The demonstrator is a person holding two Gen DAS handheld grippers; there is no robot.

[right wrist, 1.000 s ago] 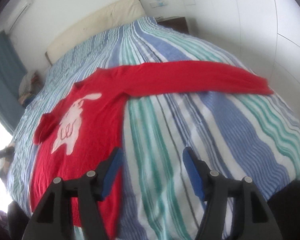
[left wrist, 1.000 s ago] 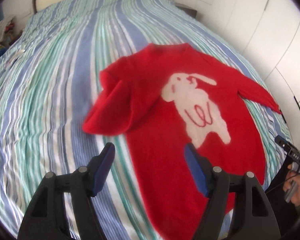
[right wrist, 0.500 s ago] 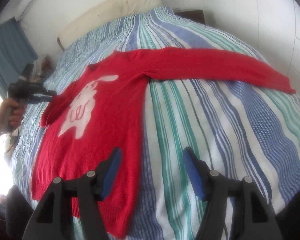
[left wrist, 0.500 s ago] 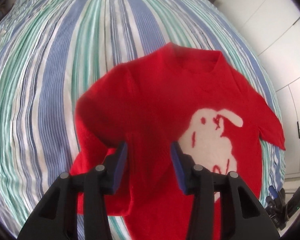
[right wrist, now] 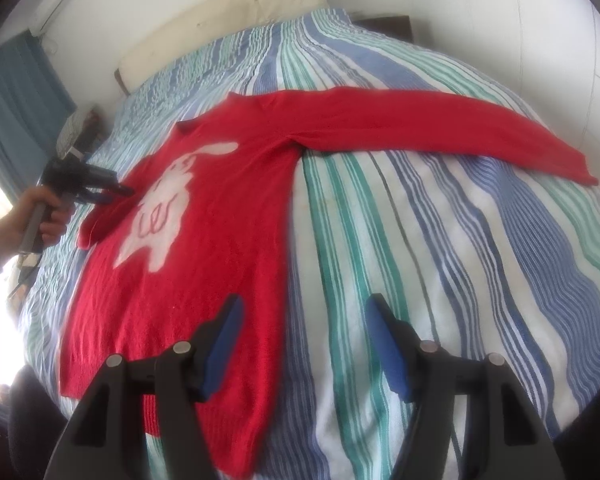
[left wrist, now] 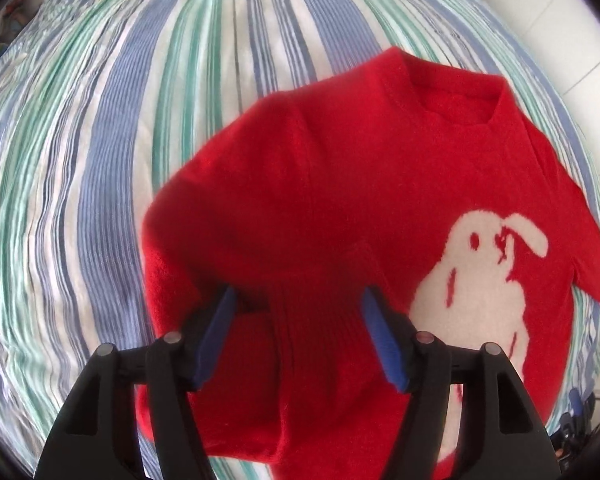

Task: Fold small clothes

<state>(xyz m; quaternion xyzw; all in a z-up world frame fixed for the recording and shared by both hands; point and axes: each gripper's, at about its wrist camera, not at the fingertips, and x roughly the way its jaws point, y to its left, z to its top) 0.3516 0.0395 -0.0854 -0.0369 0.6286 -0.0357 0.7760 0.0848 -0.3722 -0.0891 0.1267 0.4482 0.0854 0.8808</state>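
Observation:
A small red sweater with a white rabbit lies face up on the striped bed. One sleeve stretches out flat to the right. The other sleeve is folded in over the chest. My left gripper is open, its blue pads on either side of that sleeve's ribbed cuff. It also shows in the right wrist view at the sweater's left side. My right gripper is open and empty above the sweater's lower right edge.
The bed has a blue, green and white striped cover. A cream headboard and white wall lie beyond it. A blue curtain hangs at the left. White wardrobe doors stand beside the bed.
My left gripper has moved in close over the folded sleeve, narrowed, then opened around its cuff. My right gripper has drifted slightly toward the sweater's hem edge, still open.

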